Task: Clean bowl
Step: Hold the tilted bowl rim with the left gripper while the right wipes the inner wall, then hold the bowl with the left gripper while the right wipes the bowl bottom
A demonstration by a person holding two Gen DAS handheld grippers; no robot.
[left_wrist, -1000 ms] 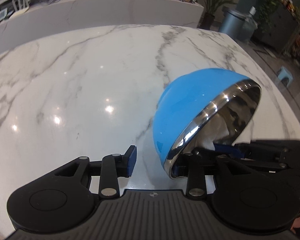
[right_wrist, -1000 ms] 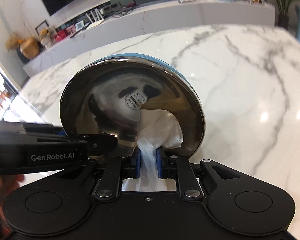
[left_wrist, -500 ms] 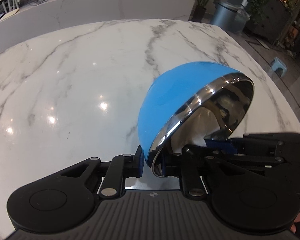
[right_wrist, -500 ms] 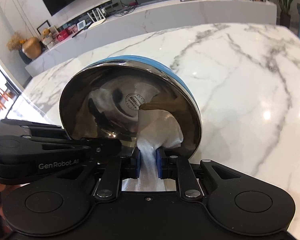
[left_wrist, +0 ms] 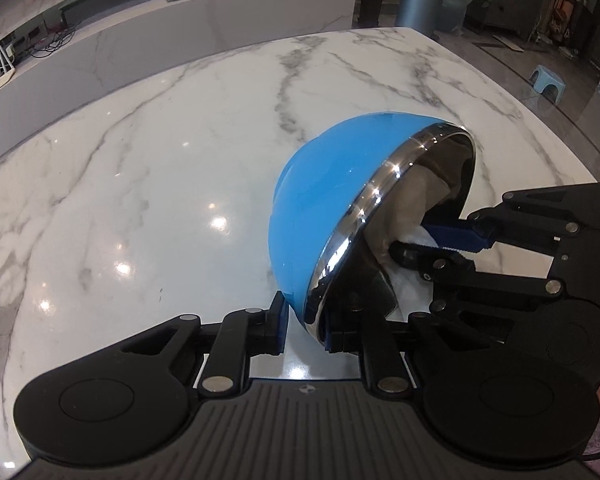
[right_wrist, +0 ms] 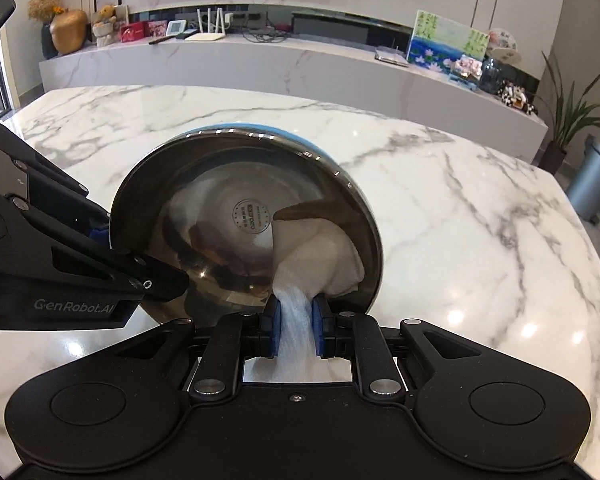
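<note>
We are over a white marble table [left_wrist: 148, 184] with grey veins, a long marble counter [right_wrist: 260, 64] running behind it at twelve o'clock in the right wrist view. On that table the bowl [left_wrist: 320, 184], blue outside and polished steel inside, is tipped up on its edge with its mouth turned toward our right hand. Our left gripper [left_wrist: 305, 326] is pinched together on the rim at about six o'clock of the bowl, one pad on the blue shell and one inside, steadying it. Our right gripper [right_wrist: 295, 326] is clamped on a white paper towel [right_wrist: 320, 256], whose bunched end is pressed inside the bowl at roughly four o'clock of its mouth. A brown smear [right_wrist: 312, 210] shows just above the wad, near two o'clock, and darker brownish patches lie low on the steel around seven o'clock, though some may be reflection. We judge the wiping well under way but unfinished: those marks remain, and the rest of the wall looks yet to be swept.
</note>
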